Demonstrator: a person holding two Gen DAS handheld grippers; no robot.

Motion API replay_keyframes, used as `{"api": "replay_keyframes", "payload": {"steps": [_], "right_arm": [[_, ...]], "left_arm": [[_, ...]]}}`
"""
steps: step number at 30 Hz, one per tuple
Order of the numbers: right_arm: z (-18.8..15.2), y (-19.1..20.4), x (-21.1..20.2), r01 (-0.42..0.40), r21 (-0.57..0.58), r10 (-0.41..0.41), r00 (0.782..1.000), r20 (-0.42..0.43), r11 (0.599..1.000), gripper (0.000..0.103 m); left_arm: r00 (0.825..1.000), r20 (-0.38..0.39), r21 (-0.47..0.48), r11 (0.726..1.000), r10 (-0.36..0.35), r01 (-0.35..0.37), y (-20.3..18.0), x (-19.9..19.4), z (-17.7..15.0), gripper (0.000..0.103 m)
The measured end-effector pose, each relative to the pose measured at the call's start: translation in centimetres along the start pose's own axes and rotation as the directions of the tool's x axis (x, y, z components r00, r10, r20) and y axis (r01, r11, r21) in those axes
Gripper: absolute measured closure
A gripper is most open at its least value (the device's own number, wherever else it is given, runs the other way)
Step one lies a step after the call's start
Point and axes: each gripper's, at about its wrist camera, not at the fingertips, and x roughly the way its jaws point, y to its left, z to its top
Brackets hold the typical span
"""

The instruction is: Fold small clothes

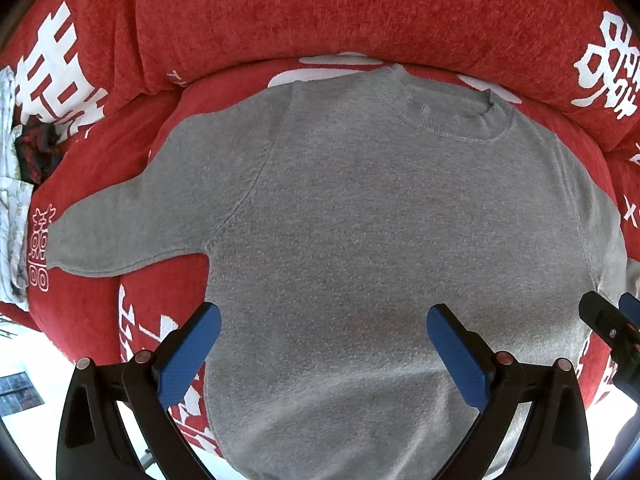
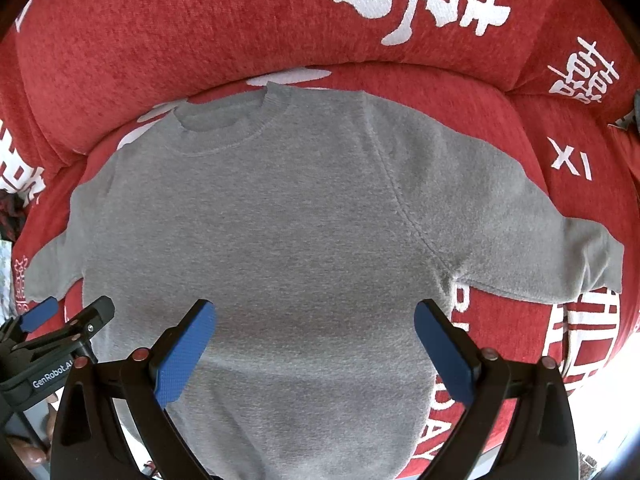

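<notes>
A grey knit sweater (image 1: 340, 220) lies flat, front up, on a red sofa seat, collar toward the backrest and both short sleeves spread out. In the right wrist view the same sweater (image 2: 280, 240) fills the middle. My left gripper (image 1: 324, 316) hovers open over the lower body of the sweater, blue pads wide apart, nothing between them. My right gripper (image 2: 315, 314) is likewise open above the lower body. The right gripper's tip (image 1: 608, 320) shows at the right edge of the left wrist view; the left gripper (image 2: 60, 324) shows at the left edge of the right wrist view.
The red sofa cover (image 1: 320, 8) carries white printed characters; its backrest (image 2: 200, 20) rises behind the collar. A pile of other clothes (image 1: 24, 160), pale patterned and dark red, lies at the left end. The seat's front edge drops to a bright floor (image 1: 24, 360).
</notes>
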Motion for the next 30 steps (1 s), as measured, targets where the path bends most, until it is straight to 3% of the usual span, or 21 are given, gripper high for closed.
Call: {"api": "replay_keyframes", "payload": {"steps": [12, 18, 23, 30], "right_arm": [[0.1, 0.4, -0.1, 0.007, -0.001, -0.007, 1.0, 0.001, 1.0, 0.003], [0.0, 1.0, -0.3, 0.013, 0.005, -0.013, 1.0, 0.0, 1.0, 0.003], [-0.1, 1.6, -0.3, 0.018, 0.004, -0.018, 1.0, 0.0, 1.0, 0.003], [-0.3, 2.7, -0.2, 0.027, 0.0, -0.027, 1.0, -0.004, 1.0, 0.003]], "left_arm": [[0.999, -0.011, -0.001, 1.0, 0.031, -0.031, 0.4, -0.1, 0.0, 0.0], [0.999, 0.038, -0.007, 1.0, 0.005, -0.005, 1.2, 0.1, 0.0, 0.0], [1.0, -0.025, -0.004, 1.0, -0.002, 0.002, 2.0, 0.4, 0.0, 0.0], [1.0, -0.029, -0.008, 1.0, 0.012, -0.012, 3.4, 0.6, 0.0, 0.0]]}}
